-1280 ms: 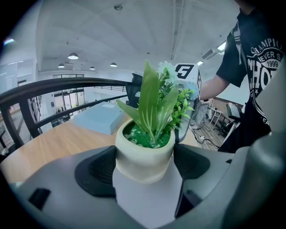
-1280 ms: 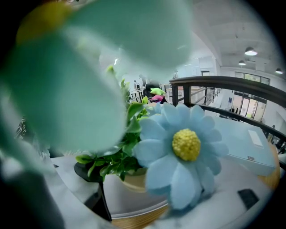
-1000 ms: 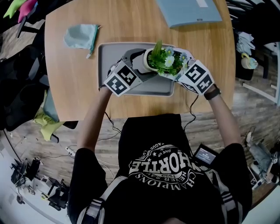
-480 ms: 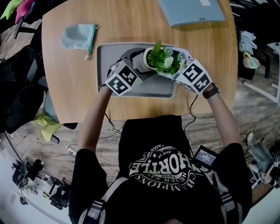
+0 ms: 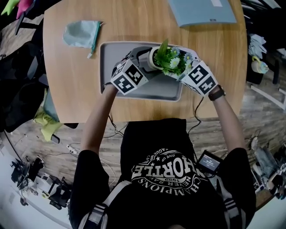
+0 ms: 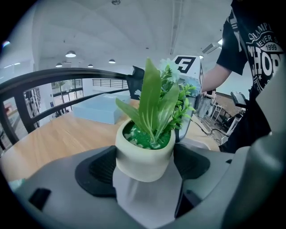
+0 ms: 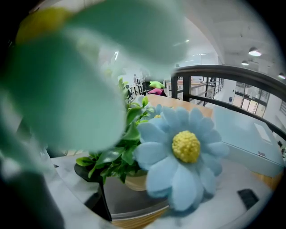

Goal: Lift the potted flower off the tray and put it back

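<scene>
A cream pot with green leaves and pale blue flowers, the potted flower (image 5: 169, 60), is over the right half of the grey tray (image 5: 111, 58). My left gripper (image 5: 149, 60) comes in from the left and is shut on the pot (image 6: 145, 154), with a dark pad (image 6: 100, 167) pressed against each side. I cannot tell whether the pot's base touches the tray. My right gripper (image 5: 182, 69) reaches in from the right under the blooms. In the right gripper view a blue flower (image 7: 185, 154) and blurred leaves hide most of its jaws, with the pot (image 7: 136, 181) just beyond.
The tray lies on a round wooden table (image 5: 71, 76). A teal pouch (image 5: 80, 33) lies to the tray's far left, and a blue-grey flat case (image 5: 203, 11) sits at the table's far edge. The person stands at the near table edge.
Both grippers and the pot keep their place over the tray. Only the head view has shifted a little.
</scene>
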Demonstrator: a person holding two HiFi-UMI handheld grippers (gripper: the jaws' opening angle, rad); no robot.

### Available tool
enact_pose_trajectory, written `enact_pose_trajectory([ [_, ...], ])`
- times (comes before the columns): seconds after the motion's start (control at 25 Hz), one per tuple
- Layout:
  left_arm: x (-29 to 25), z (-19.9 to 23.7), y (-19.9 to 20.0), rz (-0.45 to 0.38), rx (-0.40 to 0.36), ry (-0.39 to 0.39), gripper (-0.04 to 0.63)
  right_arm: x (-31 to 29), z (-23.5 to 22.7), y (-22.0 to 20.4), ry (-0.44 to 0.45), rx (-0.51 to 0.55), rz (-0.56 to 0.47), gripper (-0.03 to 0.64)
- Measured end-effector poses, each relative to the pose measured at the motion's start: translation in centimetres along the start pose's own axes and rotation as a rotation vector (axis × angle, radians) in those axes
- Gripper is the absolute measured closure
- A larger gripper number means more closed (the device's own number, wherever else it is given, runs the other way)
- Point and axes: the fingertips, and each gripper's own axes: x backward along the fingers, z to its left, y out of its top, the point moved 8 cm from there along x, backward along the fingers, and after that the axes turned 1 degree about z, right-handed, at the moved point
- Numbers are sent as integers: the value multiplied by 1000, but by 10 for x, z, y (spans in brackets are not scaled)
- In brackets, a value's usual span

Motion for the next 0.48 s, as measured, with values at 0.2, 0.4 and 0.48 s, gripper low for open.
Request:
enact_pose_trajectory([
  [0.2,-5,1,-1,-2,-11,12,181,0,-2,0,8,-6,-2,172],
  [0.4,-7,4,-5,-5,-3,12,181,-5,-4,-1,6,8,3,172],
  [0.48,-7,6,-6,-11,9,8,181,-6,-5,1,12,7,2,172],
])
